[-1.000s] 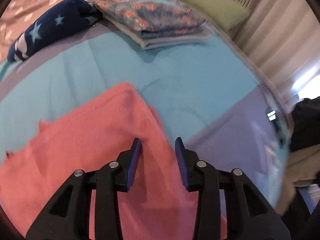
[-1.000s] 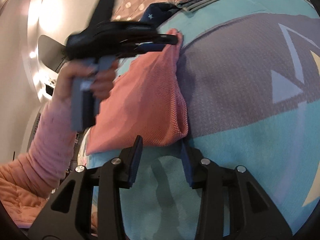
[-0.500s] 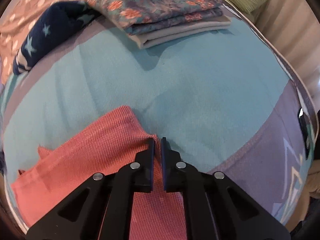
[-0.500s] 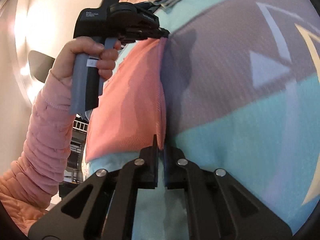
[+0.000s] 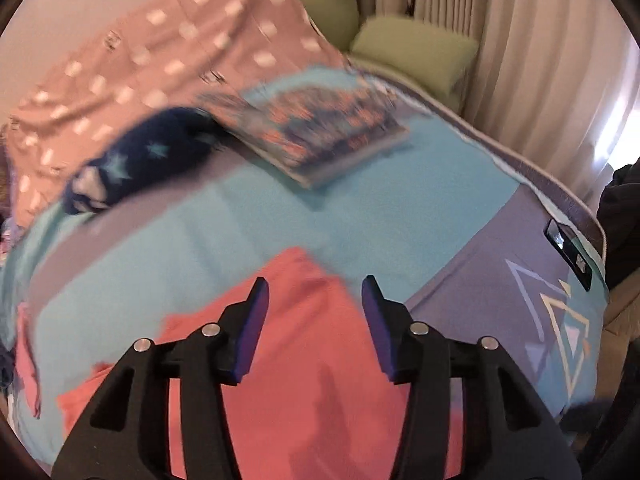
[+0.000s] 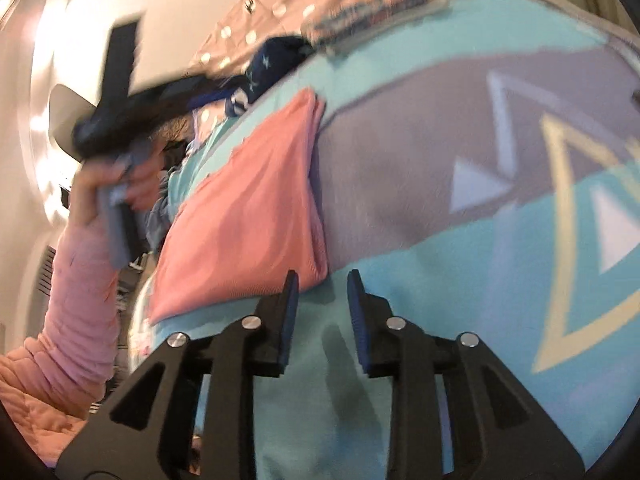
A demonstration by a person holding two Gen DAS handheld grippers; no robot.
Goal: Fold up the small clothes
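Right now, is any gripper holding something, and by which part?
Nothing is held. The left gripper and right gripper are both opening, clear of the pink garment.

Home bedroom: bed with turquoise blanket [image 5: 392, 200], dotted duvet [image 5: 168, 64], curtains [image 5: 520, 52]

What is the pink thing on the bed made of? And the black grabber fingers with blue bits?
The pink garment looks like soft knitted cloth: it sags, folds and lies matte. The right gripper, jaws opening with nothing between them, looks like hard matte black plastic with shiny metal pins; the blue pads seem ribbed, maybe rubber.
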